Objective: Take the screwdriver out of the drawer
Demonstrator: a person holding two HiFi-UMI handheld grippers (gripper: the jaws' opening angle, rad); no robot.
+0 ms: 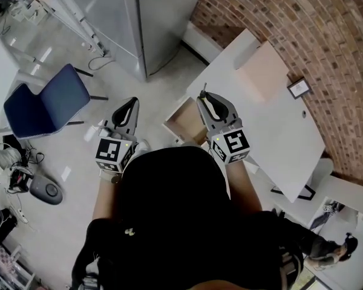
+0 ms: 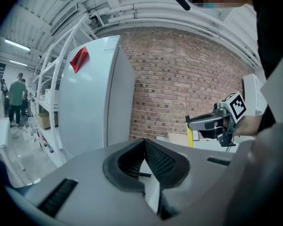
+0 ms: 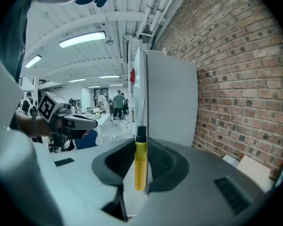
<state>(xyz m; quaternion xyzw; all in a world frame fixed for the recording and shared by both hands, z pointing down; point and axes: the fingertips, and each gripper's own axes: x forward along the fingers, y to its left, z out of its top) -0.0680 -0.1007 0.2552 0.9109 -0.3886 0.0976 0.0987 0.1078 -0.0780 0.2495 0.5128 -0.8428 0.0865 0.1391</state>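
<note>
The screwdriver has a yellow handle with a black collar. It stands upright between the pads of my right gripper, which is shut on it. In the head view that gripper is held up over the open wooden drawer at the white table's near end. From the left gripper view the yellow handle shows below the right gripper, with the thin shaft pointing up. My left gripper is shut with nothing in it. It hangs over the floor, left of the drawer.
A white table runs along a brick wall and carries a tan board and a small frame. A tall grey cabinet stands ahead. A blue chair is on the left. People stand far back in the room.
</note>
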